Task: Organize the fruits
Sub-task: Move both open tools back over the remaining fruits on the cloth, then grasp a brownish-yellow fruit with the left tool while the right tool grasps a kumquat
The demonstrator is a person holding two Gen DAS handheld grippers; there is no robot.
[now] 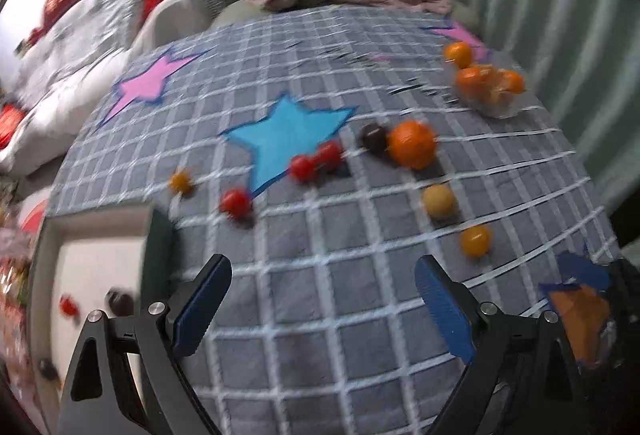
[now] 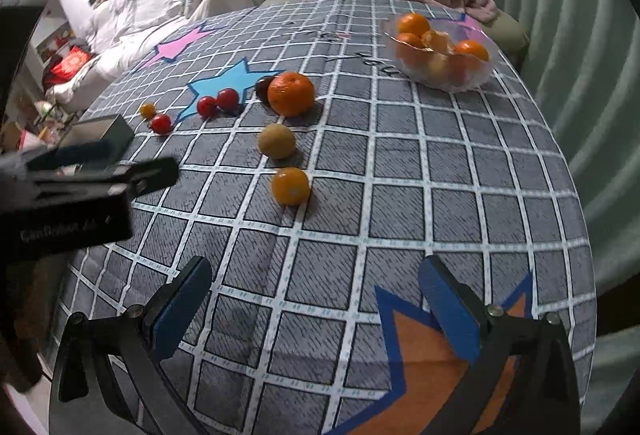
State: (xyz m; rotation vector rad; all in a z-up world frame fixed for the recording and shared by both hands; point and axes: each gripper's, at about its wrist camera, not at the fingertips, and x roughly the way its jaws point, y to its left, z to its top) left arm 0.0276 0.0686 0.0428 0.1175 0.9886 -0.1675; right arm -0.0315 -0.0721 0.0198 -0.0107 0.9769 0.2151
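Right wrist view, items by descending size. Table, round, covered by a grey checked cloth (image 2: 400,171) with star patches. Clear bowl (image 2: 442,51) at 1 o'clock on the cloth, holding several oranges. Dark tray (image 1: 100,223) with a white floor at 9 o'clock in the left wrist view, holding one small red fruit and one dark fruit. Left gripper (image 1: 322,299): jaws spread wide, nothing between them, only cloth below. Right gripper (image 2: 316,299): jaws likewise wide apart and empty. Large orange (image 2: 291,93) near the centre, a dark plum (image 2: 262,87) touching it at 9 o'clock. Tan round fruit (image 2: 276,141) just at 6 o'clock of the orange. Small orange (image 2: 291,186) further toward 6. Three red tomatoes (image 2: 218,102) and one small yellow-orange fruit (image 2: 147,110) toward 10 o'clock.
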